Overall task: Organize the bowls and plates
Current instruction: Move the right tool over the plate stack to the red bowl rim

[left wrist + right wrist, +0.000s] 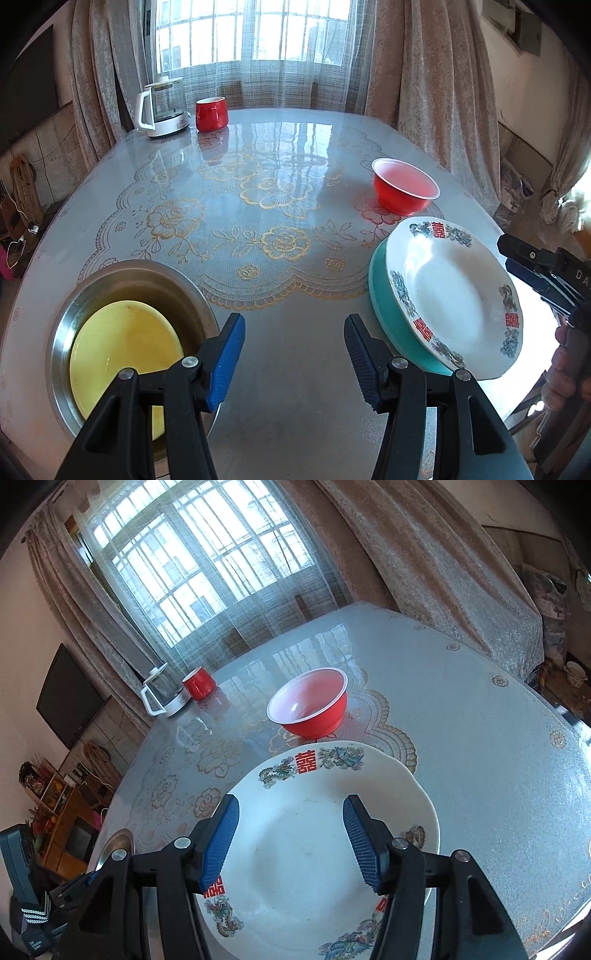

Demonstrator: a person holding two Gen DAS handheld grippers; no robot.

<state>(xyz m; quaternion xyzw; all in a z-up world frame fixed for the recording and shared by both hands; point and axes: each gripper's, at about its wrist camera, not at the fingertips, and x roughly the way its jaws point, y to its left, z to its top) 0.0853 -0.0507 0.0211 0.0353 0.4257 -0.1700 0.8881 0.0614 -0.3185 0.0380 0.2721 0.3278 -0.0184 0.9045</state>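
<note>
Nearest the white plate, the right gripper is hovering over its well with jaws standing apart and nothing between the blue pads; it is gripping nothing. The plate, decorated with red characters and dragons, is sitting on a teal dish whose rim is showing only on its left side, so the stack is looking offset, possibly tilted. A careless pinch on the plate's rim is likely to tip it or slide it off the teal dish, and the glossy table is offering little friction to stop it.

Left of the plate, the left gripper is hanging above bare table, jaws also apart and empty. Further left, a yellow plate is lying inside a steel basin; the left finger is overlapping the basin's rim in the view, so a sideways swing is risking a knock.

Beyond the white plate, a red bowl is standing just behind its far rim; pushing the plate forward could shunt this light bowl across the slick surface.

Farthest from the plate, a red mug and a glass kettle are standing together, well clear.
</note>
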